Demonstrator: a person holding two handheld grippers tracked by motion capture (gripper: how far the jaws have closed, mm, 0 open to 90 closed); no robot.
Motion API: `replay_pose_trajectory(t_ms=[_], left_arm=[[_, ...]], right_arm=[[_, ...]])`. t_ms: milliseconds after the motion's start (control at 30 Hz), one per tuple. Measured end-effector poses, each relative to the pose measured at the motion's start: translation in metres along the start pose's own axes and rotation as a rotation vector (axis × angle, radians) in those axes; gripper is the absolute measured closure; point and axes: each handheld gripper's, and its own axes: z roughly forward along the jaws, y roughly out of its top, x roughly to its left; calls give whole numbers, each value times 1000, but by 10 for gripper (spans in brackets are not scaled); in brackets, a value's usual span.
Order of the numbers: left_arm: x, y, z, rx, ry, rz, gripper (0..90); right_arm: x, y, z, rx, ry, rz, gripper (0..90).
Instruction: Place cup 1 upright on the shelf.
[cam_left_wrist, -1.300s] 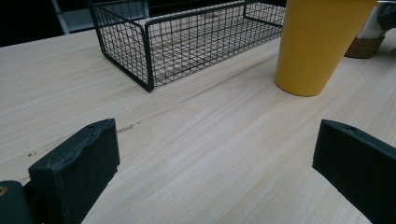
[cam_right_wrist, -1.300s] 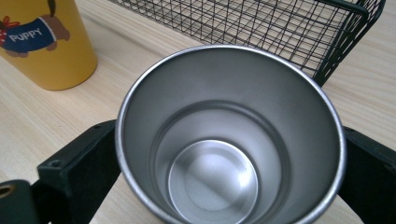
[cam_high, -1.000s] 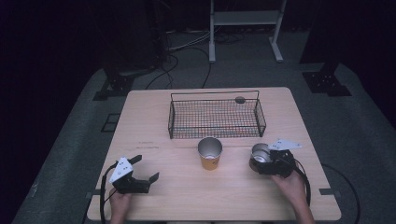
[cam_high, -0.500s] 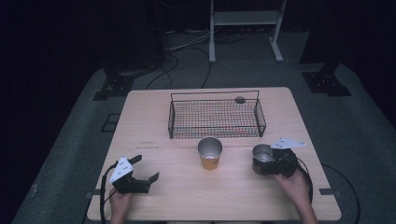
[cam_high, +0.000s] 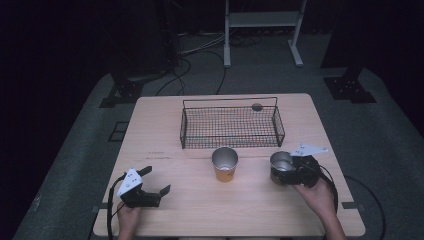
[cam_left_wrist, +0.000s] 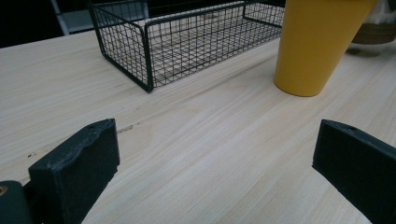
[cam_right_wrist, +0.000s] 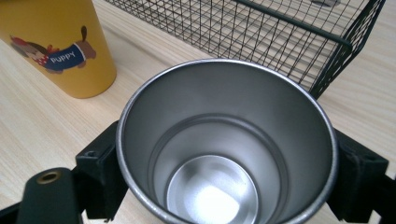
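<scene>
Since 1 second ago your right gripper (cam_high: 289, 171) has edged slightly left with the steel cup (cam_right_wrist: 224, 144); its jaws have just been closing and now clamp the cup's sides, near the table's (cam_high: 200, 210) right edge. Your left gripper (cam_high: 150, 189) hasn't moved, jaws wide apart, holding nothing. The yellow cup (cam_right_wrist: 60, 46) reads "PUPPY", just before the basket (cam_high: 230, 125).

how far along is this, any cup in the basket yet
Nothing is done yet: the wire basket holds no cup. In hand: the right gripper has just been closing its jaws around the steel cup, which sits upright between them on the table. Left to do, probably: lift that cup into the basket, then the yellow cup, which stands untouched. The left gripper rests open.
</scene>
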Motion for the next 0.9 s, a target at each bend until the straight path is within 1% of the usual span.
replay_pose_trajectory(t_ms=[100, 133, 233, 267, 333, 367, 467, 500, 533, 600, 667, 800, 900], left_arm=[[0, 0, 0, 1, 0, 0, 0], [0, 0, 0, 0, -1, 0, 0], [0, 0, 0, 1, -1, 0, 0], [0, 0, 0, 1, -1, 0, 0], [0, 0, 0, 1, -1, -1, 0], [0, 0, 0, 1, -1, -1, 0], [0, 0, 0, 2, -1, 0, 0], [0, 0, 0, 2, -1, 0, 0], [0, 0, 0, 1, -1, 0, 0], [0, 0, 0, 1, 0, -2, 0], [0, 0, 0, 0, 0, -3, 0], [1, 0, 0, 1, -1, -4, 0], [1, 0, 0, 1, -2, -4, 0]], right_arm=[[0, 3, -1, 0, -1, -3, 154], [-1, 6, -2, 4, 9, -4, 154], [-1, 9, -1, 9, 16, -7, 154], [-2, 12, -1, 12, 33, -5, 154], [-3, 14, -2, 10, 40, -10, 154], [-3, 17, -2, 11, 46, -6, 154], [-4, 26, -4, 13, 56, -19, 155], [-4, 26, -4, 13, 56, -19, 155], [-4, 30, -6, 11, 59, -23, 155], [-5, 32, -6, 11, 64, -24, 155], [-5, 37, -6, 14, 67, -30, 155], [-7, 43, -6, 14, 79, -20, 156], [-8, 45, -6, 18, 76, -20, 156]])
